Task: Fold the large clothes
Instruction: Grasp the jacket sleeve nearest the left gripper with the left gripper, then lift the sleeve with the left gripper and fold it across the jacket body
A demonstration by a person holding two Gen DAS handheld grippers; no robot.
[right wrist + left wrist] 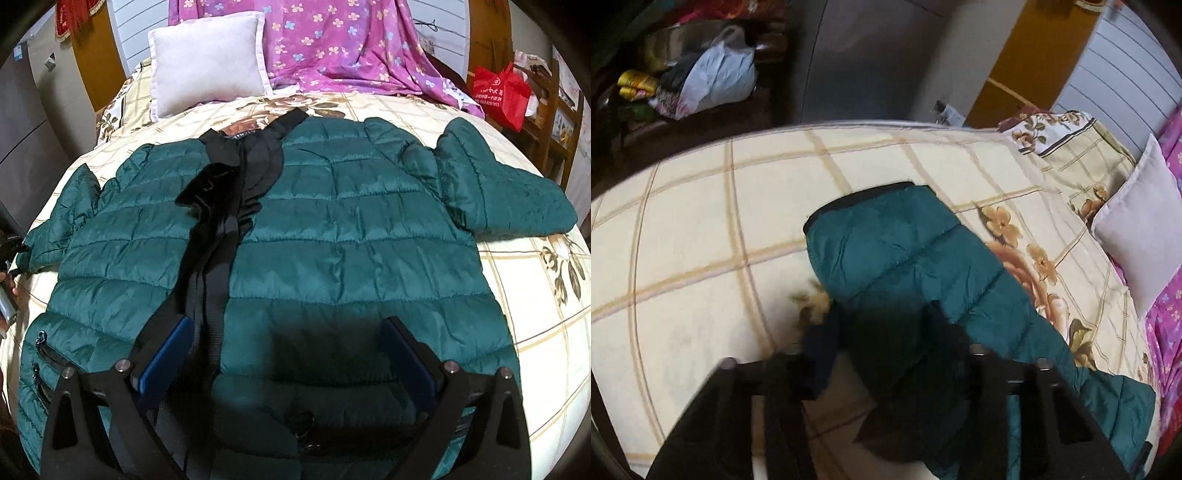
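A green jacket (pixel 332 236) lies spread front-up on the bed (pixel 535 295), collar toward a pillow (pixel 207 62). The right gripper (pixel 284 354) hovers over its hem, fingers (pixel 166 354) apart. The left gripper (pixel 886 362) is clamped on the sleeve (pixel 905 243). A red bag (pixel 498 96) sits on a chair; its contents are hidden.
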